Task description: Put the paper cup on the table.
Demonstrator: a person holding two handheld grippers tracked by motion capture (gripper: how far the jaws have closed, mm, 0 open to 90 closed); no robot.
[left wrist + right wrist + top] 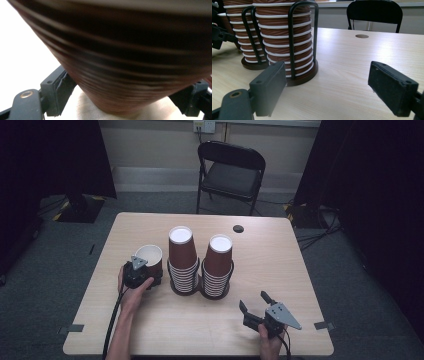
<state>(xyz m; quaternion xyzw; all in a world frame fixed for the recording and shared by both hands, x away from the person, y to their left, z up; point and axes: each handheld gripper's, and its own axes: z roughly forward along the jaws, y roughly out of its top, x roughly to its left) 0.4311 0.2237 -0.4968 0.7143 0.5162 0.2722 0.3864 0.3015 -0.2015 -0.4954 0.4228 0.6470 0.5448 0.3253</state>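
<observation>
1. Brown ribbed paper cup [150, 257] stands upright, mouth up, on the light wood table [280, 265], at about nine o'clock from the two cup holders and just beside the nearer one.
2. Left gripper [152, 276], held in the person's left hand [131, 292], sits at the cup's near side; in the left gripper view the cup wall [130, 62] lies between the two black jaws, whose pads are up against its lower sides, so the gripper is clasping the cup.
3. That cup's base rests on the tabletop in the left gripper view, blurred but not lifted.
4. Right gripper [255, 303] is at about five o'clock from the holders, well apart from them, in the person's right hand [270, 342]; its jaws stand wide and released, with bare table between them in the right gripper view [327, 85].
5. Two black wire holders with round dark bases stand side by side mid-table, each carrying a stack of upside-down brown cups with white rims: the left stack [182, 257] and the right stack [218, 265].
6. From the right gripper view, the right stack [287, 37] is nearest, at about eleven o'clock, with the left stack [242, 32] behind it.
7. At twelve o'clock beyond the table stands a black folding chair [231, 172]; a small round hole [238, 228] marks the far tabletop.
</observation>
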